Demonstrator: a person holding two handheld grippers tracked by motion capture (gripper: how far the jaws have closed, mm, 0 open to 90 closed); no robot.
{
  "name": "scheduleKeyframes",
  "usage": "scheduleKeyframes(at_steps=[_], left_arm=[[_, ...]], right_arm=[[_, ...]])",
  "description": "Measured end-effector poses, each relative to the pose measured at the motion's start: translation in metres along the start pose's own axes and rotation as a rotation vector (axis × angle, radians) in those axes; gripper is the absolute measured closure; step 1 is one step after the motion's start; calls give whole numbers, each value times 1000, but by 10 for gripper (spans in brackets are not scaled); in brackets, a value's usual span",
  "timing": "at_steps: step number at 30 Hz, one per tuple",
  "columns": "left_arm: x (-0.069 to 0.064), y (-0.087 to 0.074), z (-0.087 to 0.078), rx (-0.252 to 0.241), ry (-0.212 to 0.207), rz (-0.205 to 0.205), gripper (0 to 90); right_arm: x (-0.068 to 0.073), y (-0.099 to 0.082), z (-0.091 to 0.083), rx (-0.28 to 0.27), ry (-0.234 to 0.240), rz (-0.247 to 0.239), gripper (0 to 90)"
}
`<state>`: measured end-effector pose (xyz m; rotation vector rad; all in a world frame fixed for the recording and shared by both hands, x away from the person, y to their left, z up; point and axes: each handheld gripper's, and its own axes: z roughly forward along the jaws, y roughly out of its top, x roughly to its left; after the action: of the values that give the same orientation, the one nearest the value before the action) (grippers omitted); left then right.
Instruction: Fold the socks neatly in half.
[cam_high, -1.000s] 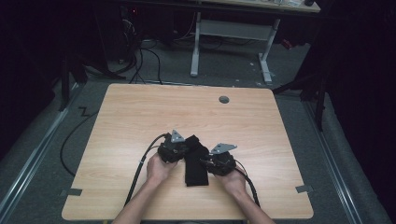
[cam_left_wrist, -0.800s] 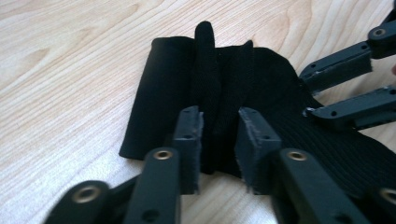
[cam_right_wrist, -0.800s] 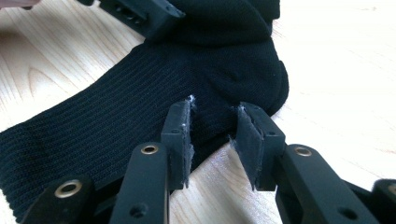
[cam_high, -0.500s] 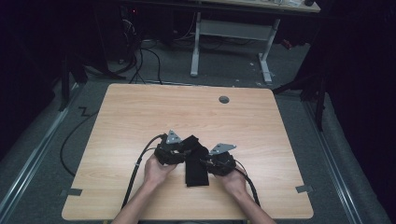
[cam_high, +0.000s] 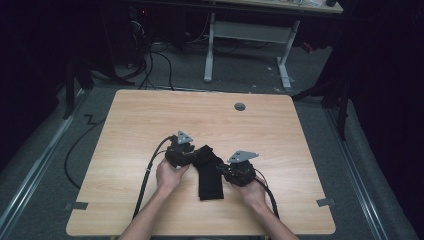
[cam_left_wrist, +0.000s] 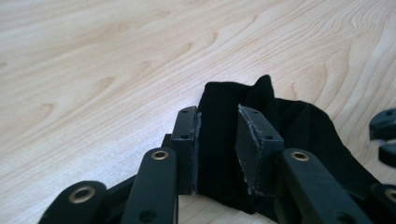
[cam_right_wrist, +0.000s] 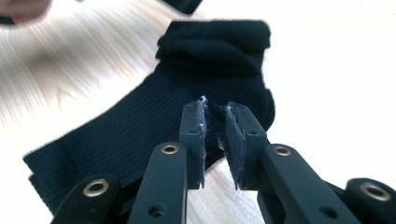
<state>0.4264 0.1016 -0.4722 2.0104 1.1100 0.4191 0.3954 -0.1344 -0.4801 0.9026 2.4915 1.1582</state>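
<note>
Seemingly, a folding of the black sock (cam_high: 209, 172) is under way on the wooden tabletop (cam_high: 150, 120), low in the middle of the high view. Its upper end is already bunched over; the lower leg part lies flat and unfolded. The left gripper (cam_left_wrist: 219, 144) has just been narrowing its jaws, with sock fabric between them but not clearly pinched. The right gripper (cam_right_wrist: 215, 140) is pinched narrowly on the sock's edge. No container is seen.

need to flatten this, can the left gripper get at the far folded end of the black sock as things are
Probably yes. The left gripper already has the black sock between its jaws, which have just been closing, and only bare table lies around that end. The right gripper pinches the sock's edge elsewhere.
</note>
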Motion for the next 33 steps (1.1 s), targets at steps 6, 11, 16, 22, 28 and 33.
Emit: scheduleKeyframes(at_steps=[6, 11, 16, 22, 28, 33], left_arm=[[-9, -3, 6, 36, -38, 36, 679], [-15, -7, 9, 60, -59, 74, 658], [-15, -12, 12, 78, -71, 81, 652], [-20, -15, 10, 92, -60, 115, 640], [-17, -17, 11, 92, -64, 125, 636], [-13, -17, 13, 77, -73, 106, 640]], right_arm=[[-6, 12, 3, -22, -11, 29, 781], [-7, 25, 11, -43, -34, 37, 781], [-4, 31, 23, -32, -50, 35, 767], [-3, 29, 38, 19, -58, 28, 757], [-7, 20, 40, 50, -67, 37, 744], [-13, 13, 40, 60, -71, 61, 730]])
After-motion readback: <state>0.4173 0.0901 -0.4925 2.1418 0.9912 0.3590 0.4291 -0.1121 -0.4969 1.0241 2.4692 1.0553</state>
